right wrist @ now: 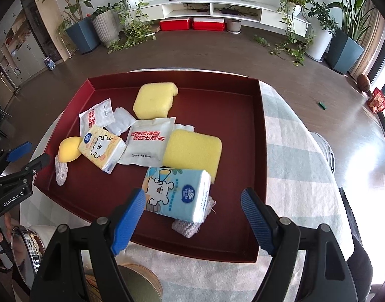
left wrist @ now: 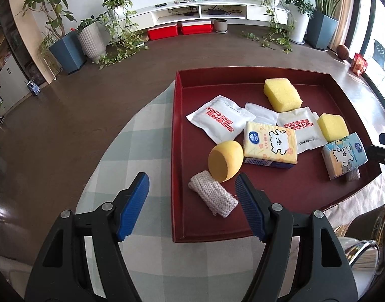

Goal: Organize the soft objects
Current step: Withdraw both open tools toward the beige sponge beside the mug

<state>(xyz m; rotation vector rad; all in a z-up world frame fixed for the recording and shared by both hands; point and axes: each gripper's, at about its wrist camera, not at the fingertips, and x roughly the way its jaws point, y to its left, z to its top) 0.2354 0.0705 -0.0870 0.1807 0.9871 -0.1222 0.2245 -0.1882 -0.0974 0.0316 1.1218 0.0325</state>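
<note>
Dark red tray (right wrist: 257,136) was found on a checked tablecloth (right wrist: 293,176), with the soft items lying loose inside it: two yellow sponges (right wrist: 192,151), white sachets (right wrist: 148,141), a yellow tissue pack (right wrist: 101,151), a blue tissue pack (right wrist: 177,193), a yellow egg-shaped sponge (left wrist: 225,159) and a knitted roll (left wrist: 212,196). The left gripper (left wrist: 192,183) was noted released and empty, held above the tray's near left edge beside the knitted roll. The right gripper (right wrist: 192,198) was likewise spread wide, poised over the blue tissue pack without contact. It was judged that each pack should be straddled squarely across its narrow sides and squeezed lightly, so that a second knitted piece (right wrist: 186,227) beneath it is not dragged along.
</note>
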